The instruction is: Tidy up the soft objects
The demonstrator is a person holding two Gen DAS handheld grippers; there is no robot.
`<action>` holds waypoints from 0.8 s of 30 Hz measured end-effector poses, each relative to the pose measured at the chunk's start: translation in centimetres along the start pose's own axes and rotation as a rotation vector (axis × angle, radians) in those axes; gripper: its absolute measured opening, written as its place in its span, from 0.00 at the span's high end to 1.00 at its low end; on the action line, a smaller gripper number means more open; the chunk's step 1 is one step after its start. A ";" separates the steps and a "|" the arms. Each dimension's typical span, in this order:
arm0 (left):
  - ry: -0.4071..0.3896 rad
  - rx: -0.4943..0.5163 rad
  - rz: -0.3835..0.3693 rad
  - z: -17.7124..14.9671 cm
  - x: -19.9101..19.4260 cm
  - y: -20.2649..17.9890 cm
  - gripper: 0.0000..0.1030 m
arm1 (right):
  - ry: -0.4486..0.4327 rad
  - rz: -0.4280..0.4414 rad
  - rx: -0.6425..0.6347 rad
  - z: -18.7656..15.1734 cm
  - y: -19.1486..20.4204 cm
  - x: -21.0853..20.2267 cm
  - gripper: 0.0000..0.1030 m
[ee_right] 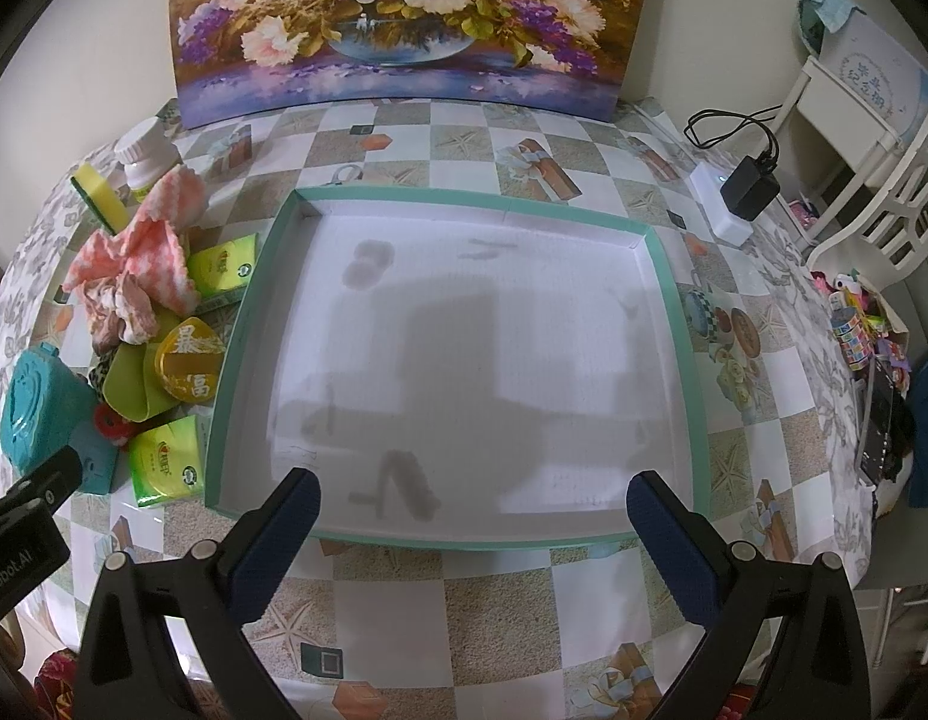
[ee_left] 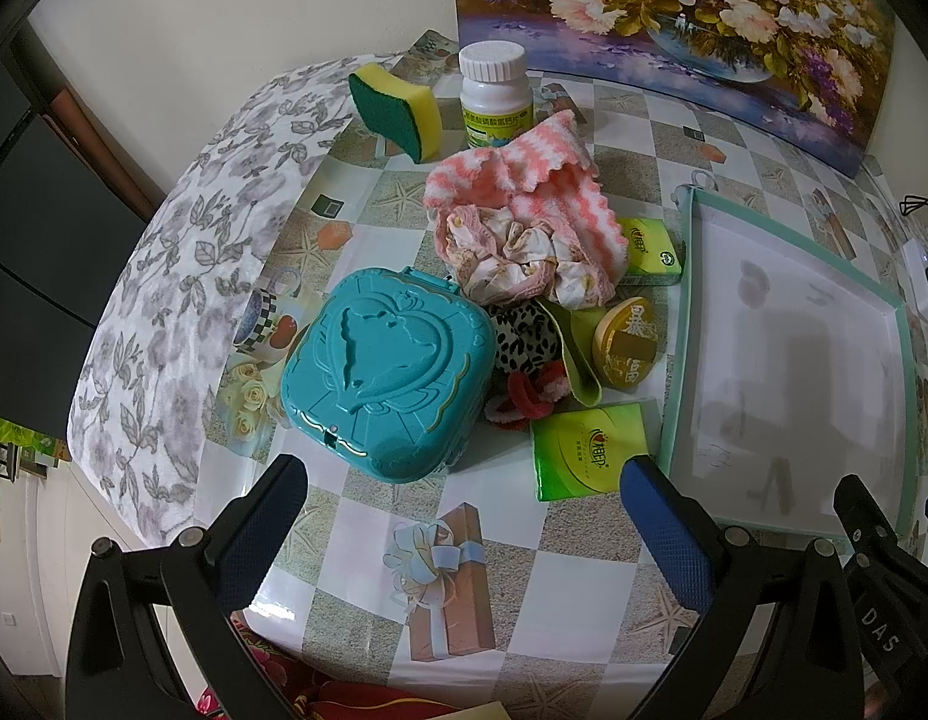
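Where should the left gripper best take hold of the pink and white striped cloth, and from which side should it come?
Probably its raised folded ridge, from above. The pink and white striped cloth lies bunched on top of the pile, with the white bottle close behind and a green tissue pack beside it, so a sideways approach is crowded. The left gripper is open.

Glossy checked vinyl table (ee_left: pixel 523 588) cover; fluffy pink-striped cloth (ee_left: pixel 547 180); moulded teal plastic case (ee_left: pixel 386 372); matt white tray (ee_right: pixel 464 312) interior.

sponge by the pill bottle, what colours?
Sponge: yellow foam with a dark green scrub face. Clearest in the left wrist view.
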State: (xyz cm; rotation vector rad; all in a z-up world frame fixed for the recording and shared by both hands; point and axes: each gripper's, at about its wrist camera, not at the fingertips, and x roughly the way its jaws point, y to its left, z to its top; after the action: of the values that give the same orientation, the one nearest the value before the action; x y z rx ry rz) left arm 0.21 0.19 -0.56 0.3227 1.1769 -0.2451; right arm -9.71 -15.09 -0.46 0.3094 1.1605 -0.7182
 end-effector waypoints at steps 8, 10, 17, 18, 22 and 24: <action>-0.024 -0.139 -0.023 0.0 -0.4 2.9 0.00 | -0.013 0.126 -0.025 -0.3 1.4 -0.3 0.00; -0.018 -0.174 -0.021 0.1 -0.2 3.8 0.00 | -0.009 0.196 -0.043 -0.3 2.3 -0.4 0.00; 0.003 -0.278 0.007 0.2 0.6 6.9 0.00 | 0.006 0.366 -0.170 -0.7 7.6 -0.1 0.00; 0.004 -0.300 0.003 0.2 0.7 7.5 0.00 | 0.009 0.377 -0.183 -0.7 7.9 0.0 0.00; 0.013 -0.374 -0.001 0.3 1.3 9.2 0.00 | 0.003 0.413 -0.263 -0.8 10.6 0.3 0.00; 0.021 -0.410 -0.005 0.3 1.7 10.0 0.00 | 0.006 0.422 -0.294 -0.8 11.3 0.6 0.00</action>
State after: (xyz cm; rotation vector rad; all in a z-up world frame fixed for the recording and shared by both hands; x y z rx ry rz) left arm 4.58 9.33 -0.82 -0.0376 1.2179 -0.0006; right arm -2.67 -6.45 -2.81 0.2952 1.1407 -0.1740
